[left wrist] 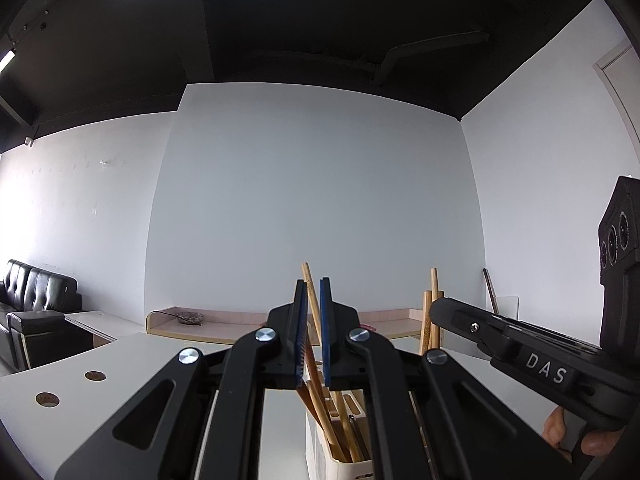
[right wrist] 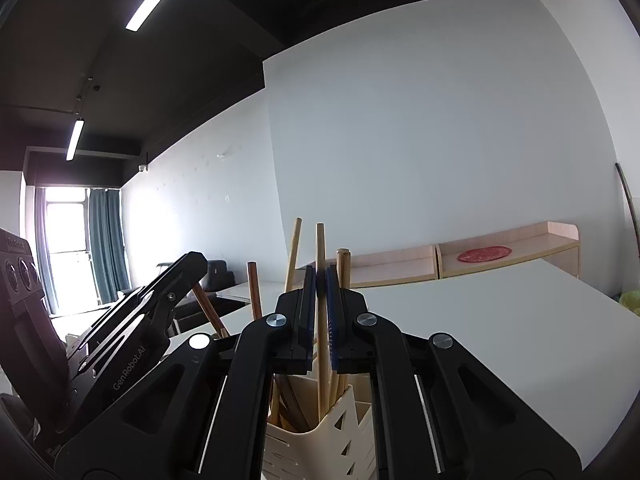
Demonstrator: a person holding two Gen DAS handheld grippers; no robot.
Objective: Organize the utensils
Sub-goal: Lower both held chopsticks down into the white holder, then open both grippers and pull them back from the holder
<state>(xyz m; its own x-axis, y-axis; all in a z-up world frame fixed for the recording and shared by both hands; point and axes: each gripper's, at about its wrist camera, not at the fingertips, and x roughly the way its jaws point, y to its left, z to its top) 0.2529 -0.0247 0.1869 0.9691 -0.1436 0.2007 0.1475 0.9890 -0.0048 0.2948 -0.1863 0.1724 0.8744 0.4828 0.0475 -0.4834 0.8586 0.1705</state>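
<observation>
A cream utensil holder (left wrist: 340, 464) (right wrist: 320, 440) with cut-out walls stands on the white table, holding several wooden chopsticks and wooden handles. My left gripper (left wrist: 313, 284) is above it, shut on a light wooden chopstick (left wrist: 309, 280) whose lower end slants down into the holder. My right gripper (right wrist: 320, 276) is shut on another light chopstick (right wrist: 320, 248) that stands nearly upright in the holder. Each gripper shows in the other's view: the right gripper (left wrist: 438, 308) by two wooden handles (left wrist: 433, 288), the left gripper (right wrist: 194, 260) above a dark brown handle (right wrist: 208, 312).
The white table (right wrist: 480, 340) stretches to the right and ahead. Low wooden shelves (right wrist: 508, 256) line the far wall, one with a red mat (right wrist: 484, 254). A black sofa (left wrist: 36, 292) stands at the left. A hand (left wrist: 560, 428) holds the right gripper's grip.
</observation>
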